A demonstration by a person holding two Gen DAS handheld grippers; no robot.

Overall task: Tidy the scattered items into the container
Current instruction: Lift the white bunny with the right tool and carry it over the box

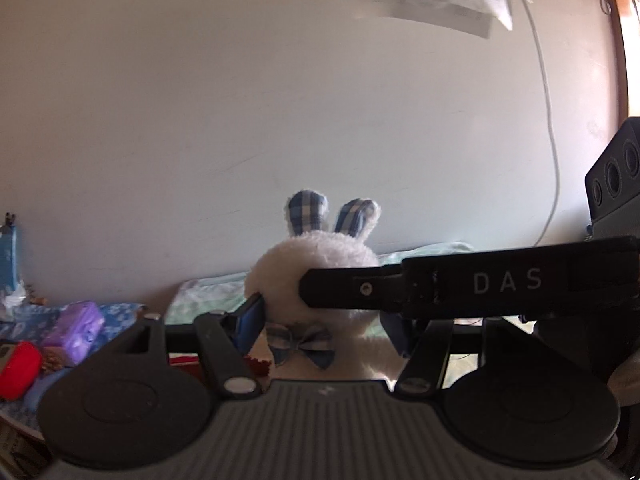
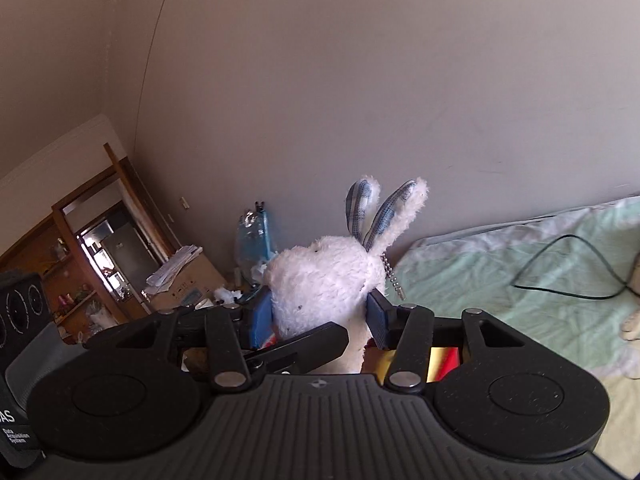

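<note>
Wall [image 2: 360,80]: plain, behind everything
Bed [image 2: 500,264]: green sheet, below
Plush rabbit [image 2: 320,284]: raised above bed, upright
Right gripper [image 2: 320,316]: blue pads pressed on rabbit's head, partly spread
Left gripper [image 1: 324,328]: partly spread, clamping rabbit's body

Left hand-held gripper [image 1: 320,320] and right hand-held gripper [image 2: 320,312] both clamp something, pointing slightly downward.

"DAS" stands on the right gripper [image 1: 344,292].
</note>
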